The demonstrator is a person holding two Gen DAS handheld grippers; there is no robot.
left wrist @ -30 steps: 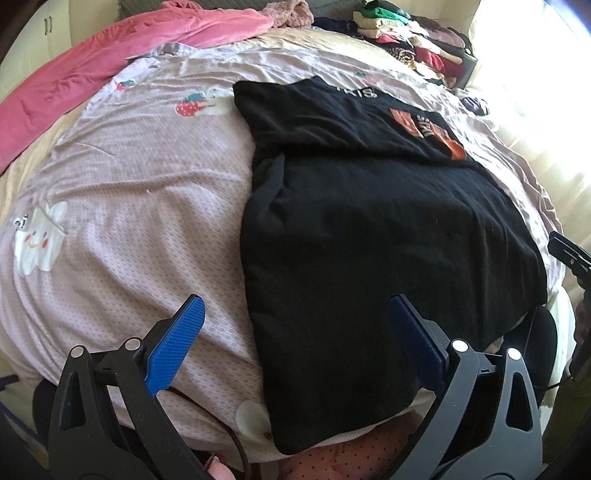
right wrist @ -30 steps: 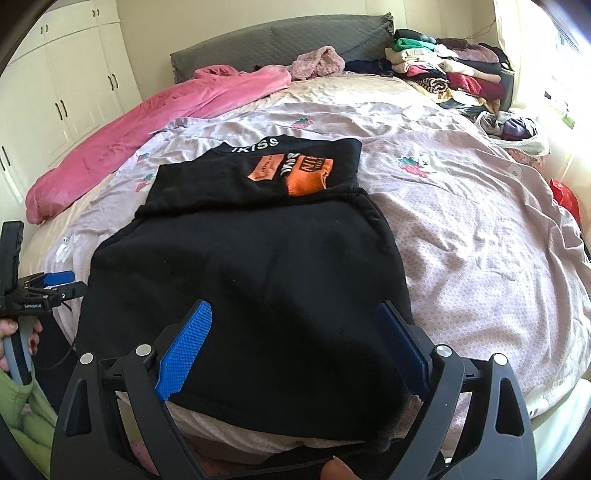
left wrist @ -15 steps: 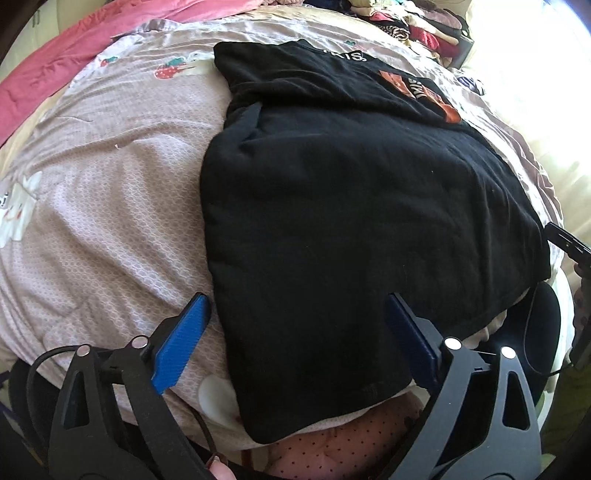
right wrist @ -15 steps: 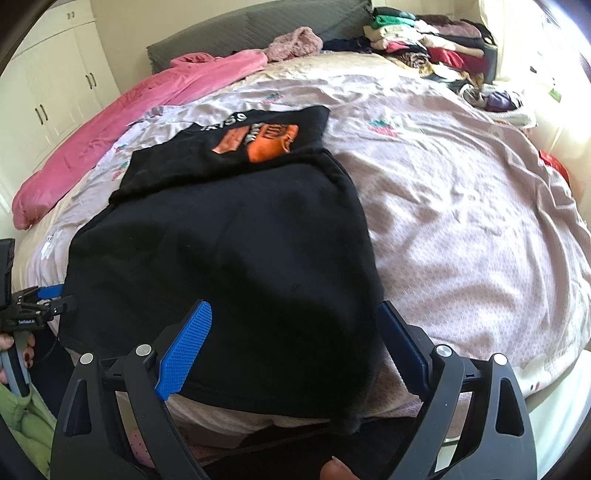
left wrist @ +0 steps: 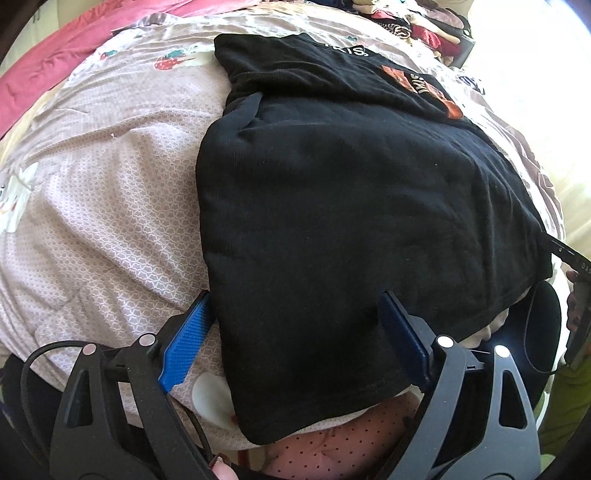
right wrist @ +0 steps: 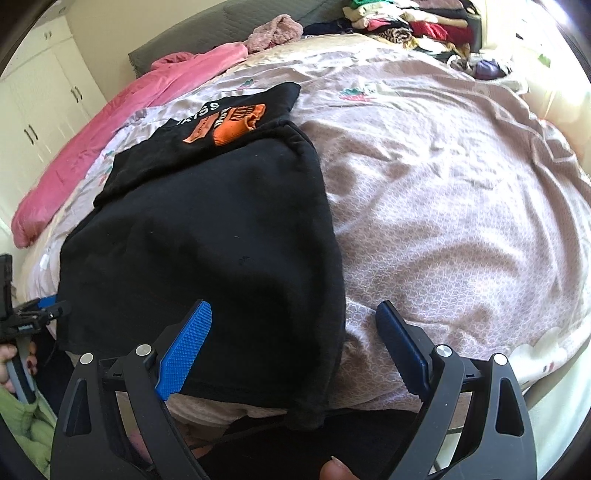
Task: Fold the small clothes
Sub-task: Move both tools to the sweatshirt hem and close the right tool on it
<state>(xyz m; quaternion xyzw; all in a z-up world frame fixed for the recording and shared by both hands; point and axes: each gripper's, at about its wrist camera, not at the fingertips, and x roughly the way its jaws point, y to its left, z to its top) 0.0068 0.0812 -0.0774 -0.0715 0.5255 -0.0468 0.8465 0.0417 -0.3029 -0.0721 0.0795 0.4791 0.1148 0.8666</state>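
Black garment (left wrist: 354, 206) lying flat on bedspread (left wrist: 110, 192), orange patch (right wrist: 229, 123) at far end

Bright daylight from the right, blown-out glare there; sharp focus, fisheye-bent edges.

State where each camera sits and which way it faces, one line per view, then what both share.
Left wrist: on the left gripper, facing up the bed over the black garment's near left corner; fingers open, a thumb tip below.
Right wrist: on the right gripper, facing the near right corner; fingers open, left gripper visible at far left.
Shared: garment, pink blanket, clothes pile.
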